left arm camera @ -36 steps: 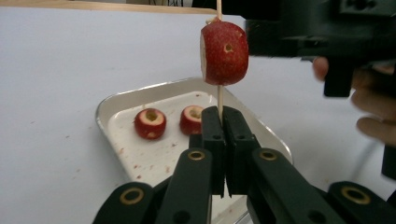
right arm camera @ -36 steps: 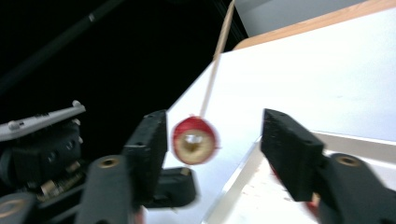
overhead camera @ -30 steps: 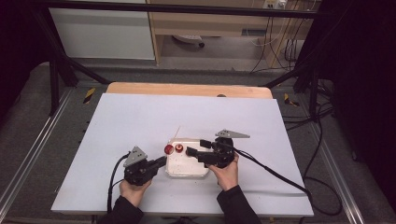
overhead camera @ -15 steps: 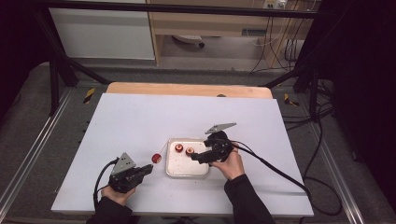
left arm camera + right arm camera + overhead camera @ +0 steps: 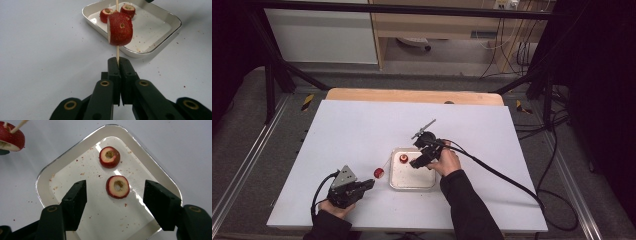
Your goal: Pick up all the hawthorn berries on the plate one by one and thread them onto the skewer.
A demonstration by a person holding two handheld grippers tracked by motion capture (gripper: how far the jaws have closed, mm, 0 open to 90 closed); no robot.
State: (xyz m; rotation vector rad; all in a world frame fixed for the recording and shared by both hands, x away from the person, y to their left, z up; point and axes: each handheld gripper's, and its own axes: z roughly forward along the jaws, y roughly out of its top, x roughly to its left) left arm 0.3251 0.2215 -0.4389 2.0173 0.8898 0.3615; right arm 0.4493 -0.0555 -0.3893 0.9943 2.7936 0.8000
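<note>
My left gripper point(image 5: 119, 60) is shut on the lower end of a thin wooden skewer point(image 5: 117, 51) with a red fruit piece point(image 5: 120, 28) threaded on it. In the high view it point(image 5: 371, 184) sits left of the white tray point(image 5: 413, 187), the skewered fruit point(image 5: 378, 173) just off the tray's left rim. My right gripper point(image 5: 115, 185) hovers over the tray point(image 5: 75, 152); its jaws have just been closing and still stand apart. A cored red fruit ring point(image 5: 117, 187) lies between them, untouched. A second ring point(image 5: 109, 157) lies beyond it.
The tray lies on a white tabletop point(image 5: 362, 130) with a wooden strip point(image 5: 412, 95) at the far edge. Red crumbs dot the tray floor and the table near it. A black cable point(image 5: 502, 175) trails from the right gripper to the right.
The left gripper has drawn back to the left, taking the skewer and its fruit off the tray. The right gripper has moved left and farther over the tray, and its jaws stand narrower.
</note>
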